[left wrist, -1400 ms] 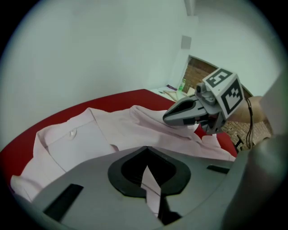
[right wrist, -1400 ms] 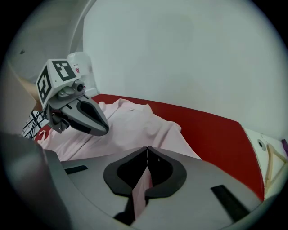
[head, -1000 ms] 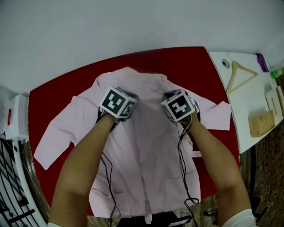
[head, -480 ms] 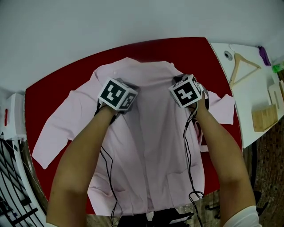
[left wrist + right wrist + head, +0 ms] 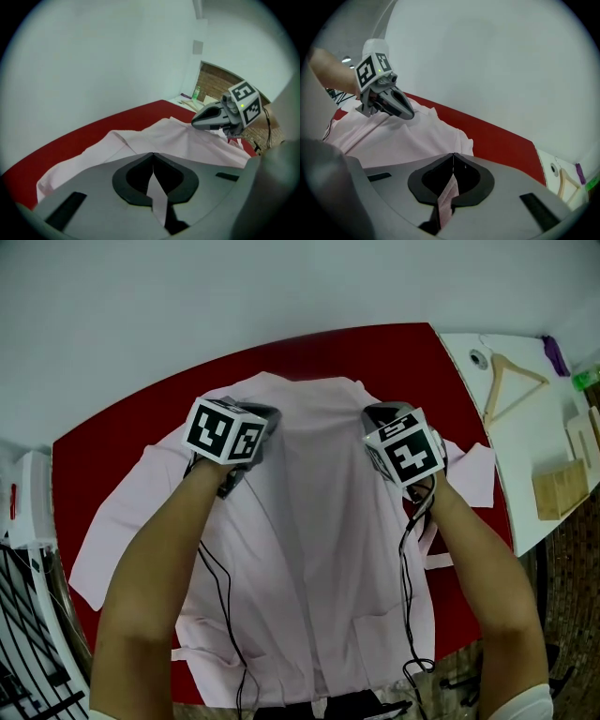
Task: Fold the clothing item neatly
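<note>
A pale pink shirt [image 5: 319, 521] lies spread front-up on the red table [image 5: 122, 437], collar toward the far edge and sleeves out to both sides. My left gripper [image 5: 270, 413] is shut on shirt fabric near the left shoulder; in the left gripper view a strip of pink cloth [image 5: 158, 197] runs between its closed jaws [image 5: 153, 161]. My right gripper [image 5: 377, 412] is shut on fabric near the right shoulder, with pink cloth [image 5: 448, 192] pinched in its jaws [image 5: 453, 159]. Each gripper shows in the other's view: the right gripper [image 5: 213, 119] and the left gripper [image 5: 393, 102]. The cloth between them is raised.
A white side table [image 5: 525, 437] at the right carries a wooden hanger [image 5: 506, 390], wooden blocks [image 5: 558, 488] and a purple item [image 5: 555, 354]. A white box [image 5: 23, 493] and a black wire rack [image 5: 23, 634] stand at the left. Black cables [image 5: 405, 577] trail over the shirt.
Both grippers have moved toward the table's far edge and farther apart, rising a little. The shirt's shoulder area has lifted and stretched between them.
</note>
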`<state>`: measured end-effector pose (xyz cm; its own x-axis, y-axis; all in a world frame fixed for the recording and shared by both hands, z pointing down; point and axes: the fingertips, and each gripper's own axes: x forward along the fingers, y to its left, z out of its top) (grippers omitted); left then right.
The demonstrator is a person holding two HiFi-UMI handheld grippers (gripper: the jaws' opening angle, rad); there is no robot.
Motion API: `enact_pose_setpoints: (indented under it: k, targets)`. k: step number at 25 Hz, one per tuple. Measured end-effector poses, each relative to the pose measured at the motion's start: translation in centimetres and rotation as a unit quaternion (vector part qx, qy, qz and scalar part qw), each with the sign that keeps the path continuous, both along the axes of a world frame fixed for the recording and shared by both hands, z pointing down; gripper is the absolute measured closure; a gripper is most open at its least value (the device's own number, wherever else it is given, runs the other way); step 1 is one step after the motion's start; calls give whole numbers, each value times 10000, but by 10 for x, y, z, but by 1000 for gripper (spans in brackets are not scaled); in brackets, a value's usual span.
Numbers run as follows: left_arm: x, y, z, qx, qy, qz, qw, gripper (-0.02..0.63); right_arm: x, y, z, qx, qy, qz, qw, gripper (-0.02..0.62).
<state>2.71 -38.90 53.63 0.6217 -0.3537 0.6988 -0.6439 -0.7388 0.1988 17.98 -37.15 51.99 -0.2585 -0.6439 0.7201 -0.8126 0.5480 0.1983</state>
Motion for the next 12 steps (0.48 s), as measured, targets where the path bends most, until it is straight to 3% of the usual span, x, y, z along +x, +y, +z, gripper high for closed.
enact_pose_setpoints:
  k: [5,9,12]
  targets:
    - [20,-21,-1,343,-195,398,9984,601,-14,-25,-9,211,-364,-36,9991,581]
    - [25,-34,17,393,-610,605,9955,601,-14,-48,16,-38,56,-45,10000,583]
    - [19,-49,22,468,-690,436,9956,601,-1,-59,33,-255,351,72,9990,583]
